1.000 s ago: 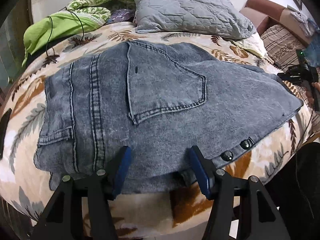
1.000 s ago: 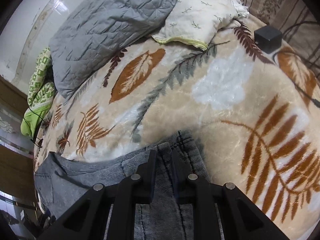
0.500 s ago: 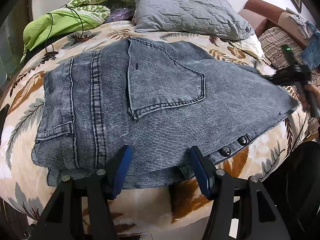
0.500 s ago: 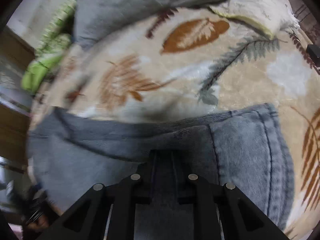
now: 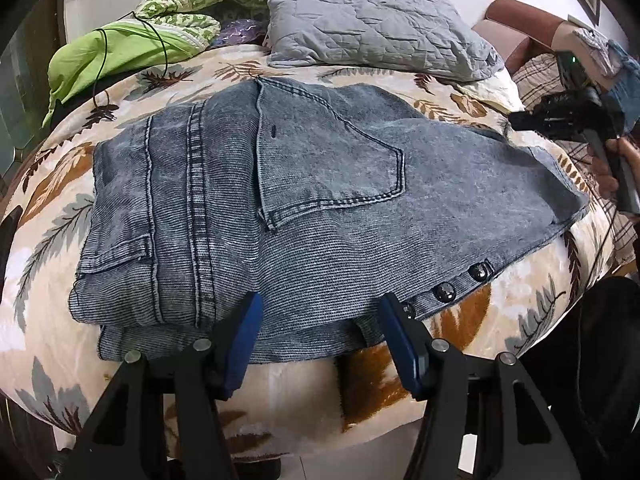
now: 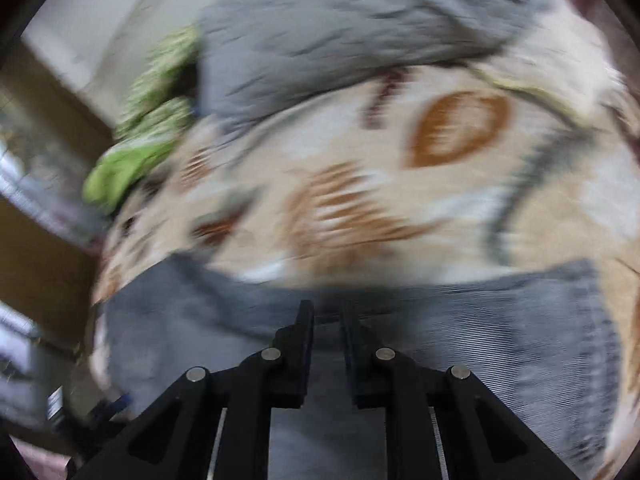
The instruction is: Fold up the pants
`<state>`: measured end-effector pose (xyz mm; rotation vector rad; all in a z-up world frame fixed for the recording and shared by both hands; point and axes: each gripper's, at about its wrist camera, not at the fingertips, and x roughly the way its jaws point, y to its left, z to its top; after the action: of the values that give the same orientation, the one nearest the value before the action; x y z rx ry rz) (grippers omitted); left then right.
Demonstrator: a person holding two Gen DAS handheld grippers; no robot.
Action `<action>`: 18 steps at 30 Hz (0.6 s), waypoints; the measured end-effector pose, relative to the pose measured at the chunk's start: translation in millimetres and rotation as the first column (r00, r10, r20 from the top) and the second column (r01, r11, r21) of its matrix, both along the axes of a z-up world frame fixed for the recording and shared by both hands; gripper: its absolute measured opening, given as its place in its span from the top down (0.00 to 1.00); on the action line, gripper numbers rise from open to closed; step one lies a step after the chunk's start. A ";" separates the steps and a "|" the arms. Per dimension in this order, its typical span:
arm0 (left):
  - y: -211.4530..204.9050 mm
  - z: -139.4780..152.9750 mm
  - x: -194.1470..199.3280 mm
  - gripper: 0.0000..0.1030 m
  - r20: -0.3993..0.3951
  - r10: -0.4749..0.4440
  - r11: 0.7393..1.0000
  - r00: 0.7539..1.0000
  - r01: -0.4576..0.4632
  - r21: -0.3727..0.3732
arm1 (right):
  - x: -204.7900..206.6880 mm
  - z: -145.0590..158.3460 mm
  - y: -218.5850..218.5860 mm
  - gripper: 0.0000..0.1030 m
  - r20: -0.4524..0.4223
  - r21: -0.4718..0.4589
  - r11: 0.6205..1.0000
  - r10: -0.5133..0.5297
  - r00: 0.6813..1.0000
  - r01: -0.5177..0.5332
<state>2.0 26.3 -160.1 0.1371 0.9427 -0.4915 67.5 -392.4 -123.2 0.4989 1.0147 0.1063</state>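
Note:
The grey-blue denim pants (image 5: 320, 200) lie folded on the bed, back pocket up, waist edge and two metal buttons toward me. My left gripper (image 5: 320, 326) stands open at the near edge, its blue pads (image 5: 244, 320) apart over the waistband and pressing nothing. My right gripper (image 6: 326, 320) is shut on a fold of the pants (image 6: 520, 340), with denim running between its narrow fingers; this view is motion-blurred. From the left wrist view, the right gripper (image 5: 516, 120) sits at the pants' far right edge, held by a person's hand (image 5: 608, 168).
A leaf-pattern blanket (image 5: 52, 208) covers the bed. A grey quilted pillow (image 5: 372, 28) and green bedding (image 5: 120, 52) with a black cable lie at the head. A brown seat (image 5: 528, 20) stands at the far right. The bed's front edge is just below my left gripper.
The right gripper has swept sideways over the bed with denim in its jaws, and its view has gone blurred. The pants' right edge has shifted slightly. The left gripper has stayed put.

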 end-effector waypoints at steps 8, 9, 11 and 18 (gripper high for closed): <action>0.6 -0.1 0.7 0.40 0.027 0.006 1.000 1.000 -0.006 -0.028 | 40.5 4.0 92.2 0.84 0.074 0.095 0.978 0.180 0.981 -0.186; 1.2 -0.3 -0.1 0.40 0.031 0.006 0.999 1.000 -0.005 -0.033 | 36.7 12.9 92.1 0.84 0.156 0.110 0.981 0.144 0.977 -0.162; 0.7 -0.1 -1.3 0.40 0.050 0.000 1.000 0.999 0.002 -0.028 | 15.7 42.2 95.3 0.84 0.354 0.059 0.992 0.085 0.931 -0.113; -3.0 43.0 -13.9 0.30 0.224 -0.021 0.994 0.974 0.045 -0.103 | 5.6 61.1 116.7 0.00 0.527 -0.034 0.984 0.164 0.834 -0.172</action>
<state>-11.9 23.3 -117.1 0.1078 0.6941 -0.5443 73.1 -275.7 -62.1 0.3610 0.5094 0.3899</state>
